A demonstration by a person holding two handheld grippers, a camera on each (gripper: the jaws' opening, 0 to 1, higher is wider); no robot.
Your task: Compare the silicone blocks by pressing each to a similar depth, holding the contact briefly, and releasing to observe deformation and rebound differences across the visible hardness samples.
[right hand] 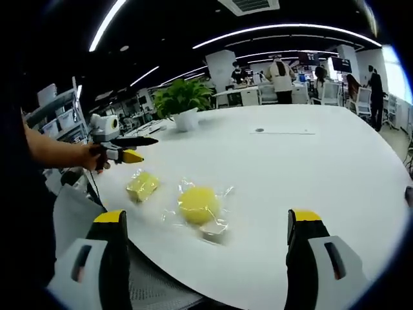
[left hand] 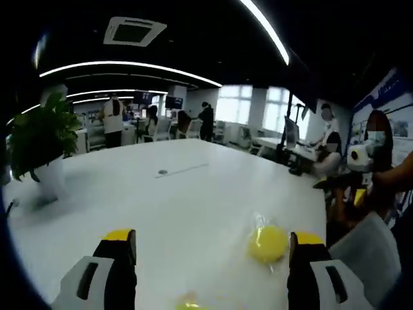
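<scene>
In the left gripper view the left gripper [left hand: 213, 258] stood with its yellow-tipped jaws spread wide apart and nothing between them, hovering above the white table [left hand: 193, 194]. A round yellow silicone block [left hand: 268, 243] in a clear wrapper lay on the table just inside the right-hand jaw, and the edge of a second yellow piece [left hand: 187, 302] showed at the bottom of that view, too cut off to identify.

In the right gripper view the right gripper [right hand: 210, 258] also had its jaws parted and empty, poised over the near edge of the table. The round yellow block sat on the table between the jaws and just beyond them. A squarer yellow block [right hand: 142, 185], likewise wrapped, lay on the table left of the round one. Farther left, a hand [right hand: 90, 157] held the other gripper. A potted plant [right hand: 182, 103] stood on the table well beyond the blocks.
</scene>
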